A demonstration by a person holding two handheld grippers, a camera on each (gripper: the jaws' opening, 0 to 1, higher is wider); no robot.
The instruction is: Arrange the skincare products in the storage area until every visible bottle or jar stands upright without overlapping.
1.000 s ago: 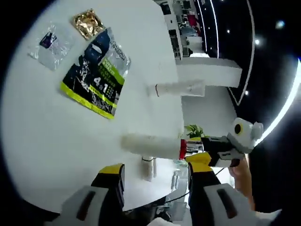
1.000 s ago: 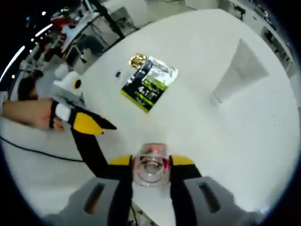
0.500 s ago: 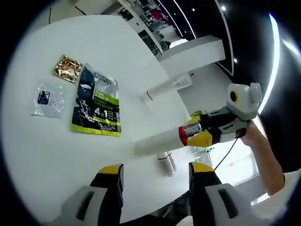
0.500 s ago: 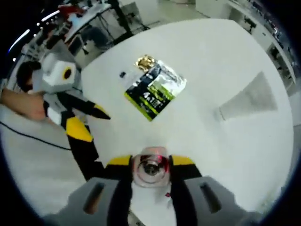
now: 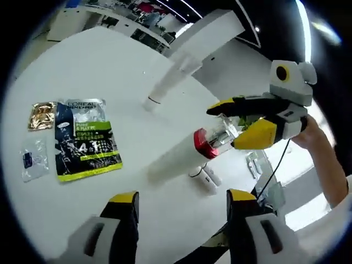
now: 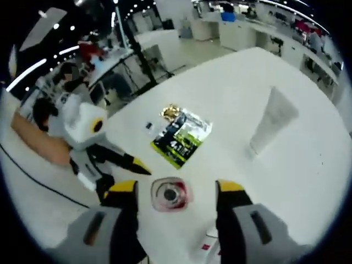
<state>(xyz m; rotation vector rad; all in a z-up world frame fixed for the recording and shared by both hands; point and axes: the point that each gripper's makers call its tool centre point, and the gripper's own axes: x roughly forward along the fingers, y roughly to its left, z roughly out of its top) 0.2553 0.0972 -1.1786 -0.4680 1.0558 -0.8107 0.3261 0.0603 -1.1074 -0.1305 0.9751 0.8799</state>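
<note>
**Red-capped bottle between the right jaws**

In the left gripper view, the right gripper [image 5: 234, 124] is above the white table [image 5: 82, 71], and a clear bottle with a red cap [image 5: 212, 140] sits between its jaws. I cannot tell if they squeeze it. The left gripper [image 5: 181, 206] is open wide and holds nothing. A white tube [image 5: 165, 88] stands on the table. A dark and green packet [image 5: 85, 142] lies flat, beside a gold sachet [image 5: 41, 114] and a clear sachet [image 5: 30, 159].
</note>
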